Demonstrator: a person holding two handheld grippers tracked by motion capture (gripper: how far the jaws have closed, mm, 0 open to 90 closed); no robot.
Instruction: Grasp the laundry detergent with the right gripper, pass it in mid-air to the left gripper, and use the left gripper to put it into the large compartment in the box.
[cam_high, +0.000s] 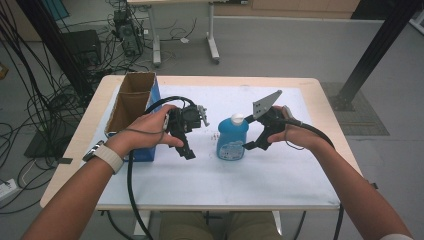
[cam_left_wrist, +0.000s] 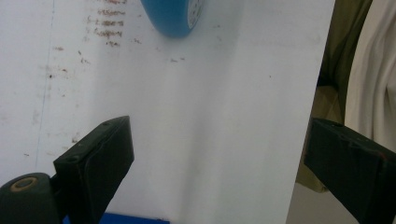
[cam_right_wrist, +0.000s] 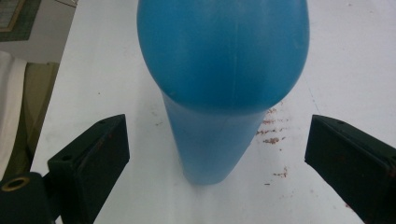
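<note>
just smooth rounded blue plastic bottle (cam_right_wrist: 223, 70)

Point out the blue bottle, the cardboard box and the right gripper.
blue bottle (cam_high: 232, 142): high view, on its labelled front.
cardboard box (cam_high: 131, 95): high view, on the divider between its compartments.
right gripper (cam_high: 254, 145): high view, midway between its open jaws.

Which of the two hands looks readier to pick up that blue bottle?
The right. Its gripper sits beside the blue bottle, and in its own view the bottle stands between the open jaws, not yet squeezed. The left gripper is also open but faces bare table, the bottle off to one side.
</note>
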